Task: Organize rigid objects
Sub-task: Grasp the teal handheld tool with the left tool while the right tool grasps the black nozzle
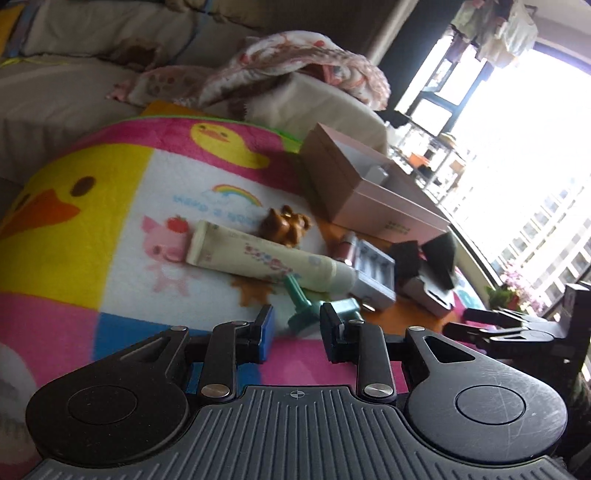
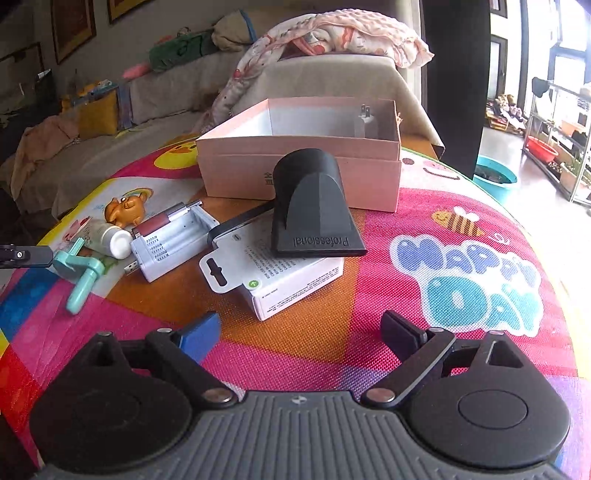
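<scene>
My left gripper (image 1: 297,325) hovers low over the colourful play mat (image 1: 110,229), its jaws a narrow gap apart. A teal plastic crank piece (image 1: 303,310) lies on the mat right at its tips, and I see no pad pressing on it. Beyond lie a cream tube (image 1: 266,258), a brown toy animal (image 1: 286,225), a white battery charger (image 1: 373,273) and an open pink box (image 1: 369,192). My right gripper (image 2: 299,325) is wide open and empty. It sits just short of a white carton (image 2: 291,280) that has a black dryer nozzle (image 2: 312,206) on top.
A white plug adapter (image 2: 364,120) stands inside the pink box (image 2: 299,173). A reddish tube (image 2: 155,225) rests against the charger. A sofa with a patterned blanket (image 2: 332,33) lies behind. A teal basin (image 2: 495,173) and shelves stand on the floor at the right.
</scene>
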{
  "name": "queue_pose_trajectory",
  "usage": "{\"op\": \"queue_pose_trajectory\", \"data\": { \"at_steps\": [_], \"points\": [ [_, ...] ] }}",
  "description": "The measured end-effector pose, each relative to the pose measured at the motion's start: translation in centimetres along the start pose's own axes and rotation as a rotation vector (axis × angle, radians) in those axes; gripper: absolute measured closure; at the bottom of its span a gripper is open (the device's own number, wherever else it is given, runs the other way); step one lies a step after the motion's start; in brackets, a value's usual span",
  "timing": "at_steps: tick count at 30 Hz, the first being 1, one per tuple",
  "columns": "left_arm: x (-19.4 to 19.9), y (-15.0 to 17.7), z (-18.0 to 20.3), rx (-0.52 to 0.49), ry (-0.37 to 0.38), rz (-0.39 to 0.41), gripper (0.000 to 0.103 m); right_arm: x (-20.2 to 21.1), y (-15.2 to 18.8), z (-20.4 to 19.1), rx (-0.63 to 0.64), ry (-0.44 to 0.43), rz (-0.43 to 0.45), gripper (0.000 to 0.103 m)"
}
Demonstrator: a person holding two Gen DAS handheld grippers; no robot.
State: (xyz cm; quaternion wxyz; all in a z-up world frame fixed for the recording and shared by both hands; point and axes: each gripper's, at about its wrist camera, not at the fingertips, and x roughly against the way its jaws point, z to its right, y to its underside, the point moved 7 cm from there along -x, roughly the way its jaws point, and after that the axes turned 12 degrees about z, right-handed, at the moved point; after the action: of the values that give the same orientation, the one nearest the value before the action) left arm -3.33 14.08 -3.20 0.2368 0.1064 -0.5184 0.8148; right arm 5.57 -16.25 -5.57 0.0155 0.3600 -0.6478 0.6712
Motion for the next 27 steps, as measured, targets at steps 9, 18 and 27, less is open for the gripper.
{"op": "queue_pose_trajectory", "data": {
  "at_steps": [9, 18, 27],
  "points": [
    [-3.4, 3.9, 7.8, -0.338, 0.074, -0.091, 0.065, -0.2, -0.1, -0.2, -0.009, -0.039, -0.014, 0.0],
    [-3.8, 5.9, 10.8, -0.507, 0.124, -0.124, 0.017, -0.2, 0.0, -0.4, 0.011, -0.039, -0.017, 0.0],
    [-3.4, 1.9, 10.4, -0.562, 0.094, 0.018, 0.019, 0.0, 0.0, -0.3, 0.003, -0.034, -0.007, 0.0]
  ]
}}
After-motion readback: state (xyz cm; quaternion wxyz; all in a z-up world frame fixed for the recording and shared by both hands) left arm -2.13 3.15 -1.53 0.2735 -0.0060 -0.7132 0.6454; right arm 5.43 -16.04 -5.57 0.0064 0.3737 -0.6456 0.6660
